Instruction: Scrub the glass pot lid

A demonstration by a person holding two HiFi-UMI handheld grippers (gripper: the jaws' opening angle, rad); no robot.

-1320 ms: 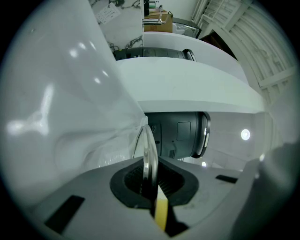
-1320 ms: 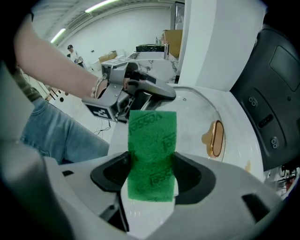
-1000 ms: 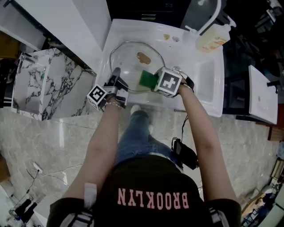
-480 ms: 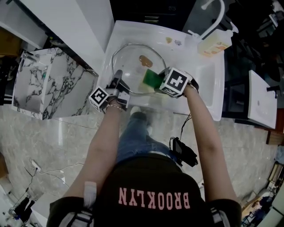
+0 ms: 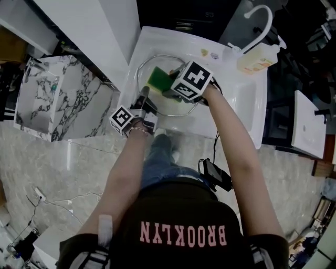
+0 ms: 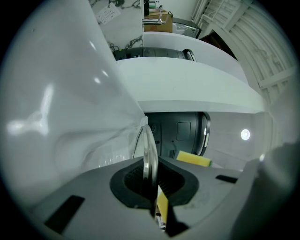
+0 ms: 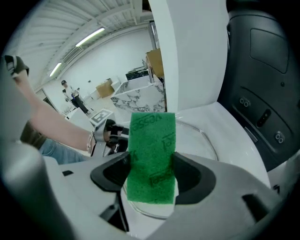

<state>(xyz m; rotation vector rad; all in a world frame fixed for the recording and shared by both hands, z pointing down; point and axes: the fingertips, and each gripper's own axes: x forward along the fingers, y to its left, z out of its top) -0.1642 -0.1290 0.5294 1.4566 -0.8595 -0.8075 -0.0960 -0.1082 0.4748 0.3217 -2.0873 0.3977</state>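
Since the earlier frame the right gripper (image 7: 151, 183) has carried the sponge (image 5: 157, 79) from the near right part of the glass pot lid (image 5: 172, 105) to its far left part. Glass pot lid: inside the white sink (image 5: 247, 113), with its near rim clamped between the jaws of the left gripper (image 6: 152, 185). These jaws are closed tight on the glass, so the lid appears edge-on in the left gripper view. Sponge: green scouring face on a yellow body, pinched across its width by the right gripper's jaws and held over the lid; contact with the glass cannot be confirmed. Surroundings: a soap bottle (image 5: 256, 57) stands at the sink's far right corner, just beside the curved faucet (image 5: 261, 14). A marble-patterned block (image 5: 52, 100) stands left of the sink.
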